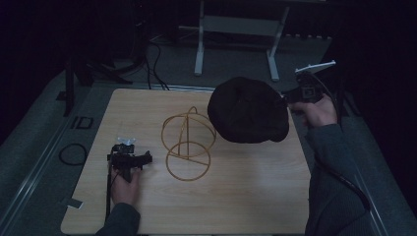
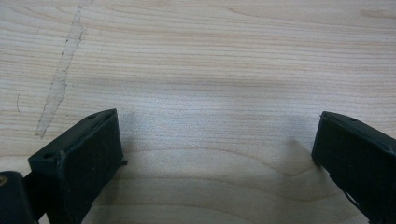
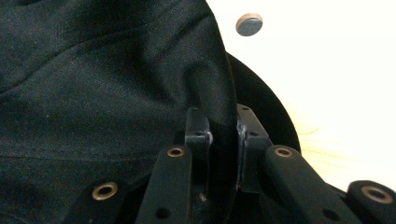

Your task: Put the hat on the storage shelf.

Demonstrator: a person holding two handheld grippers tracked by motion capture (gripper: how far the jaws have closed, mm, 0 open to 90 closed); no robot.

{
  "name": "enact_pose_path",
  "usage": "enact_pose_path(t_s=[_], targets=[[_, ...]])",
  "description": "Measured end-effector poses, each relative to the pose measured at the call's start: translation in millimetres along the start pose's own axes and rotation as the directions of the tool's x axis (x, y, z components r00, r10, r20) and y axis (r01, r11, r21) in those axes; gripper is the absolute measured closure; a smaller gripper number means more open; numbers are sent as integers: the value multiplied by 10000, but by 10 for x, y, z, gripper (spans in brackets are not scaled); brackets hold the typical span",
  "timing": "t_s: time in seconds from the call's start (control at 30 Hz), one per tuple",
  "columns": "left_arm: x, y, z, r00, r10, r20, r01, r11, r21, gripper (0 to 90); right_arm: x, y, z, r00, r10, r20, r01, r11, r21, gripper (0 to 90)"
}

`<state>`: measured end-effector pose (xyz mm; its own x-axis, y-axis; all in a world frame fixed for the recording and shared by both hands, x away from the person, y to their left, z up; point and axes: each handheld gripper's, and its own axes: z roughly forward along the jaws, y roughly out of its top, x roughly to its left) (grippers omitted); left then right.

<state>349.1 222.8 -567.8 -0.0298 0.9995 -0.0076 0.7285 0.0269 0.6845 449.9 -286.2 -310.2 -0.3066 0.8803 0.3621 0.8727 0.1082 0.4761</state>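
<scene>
our right hand-held gripper (image 1: 286,100) pinches the black cap (image 1: 248,109) just right of the wire stand (image 1: 188,143); our left hand-held gripper (image 1: 146,158), left of the stand, gapes empty.

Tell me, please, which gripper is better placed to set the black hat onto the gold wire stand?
The right gripper: its jaws are already clamped on the black hat, held just beside the gold wire stand. The left gripper is open and holds nothing, low over the table left of the stand.
</scene>
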Motion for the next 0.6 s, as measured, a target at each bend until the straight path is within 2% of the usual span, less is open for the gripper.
enact_pose_path(t_s=[0.6], targets=[[0,0,0,10000,-2,0,2,10000,5,12,178,68,-16,9992,-368,-147,368,9993,-27,786]])
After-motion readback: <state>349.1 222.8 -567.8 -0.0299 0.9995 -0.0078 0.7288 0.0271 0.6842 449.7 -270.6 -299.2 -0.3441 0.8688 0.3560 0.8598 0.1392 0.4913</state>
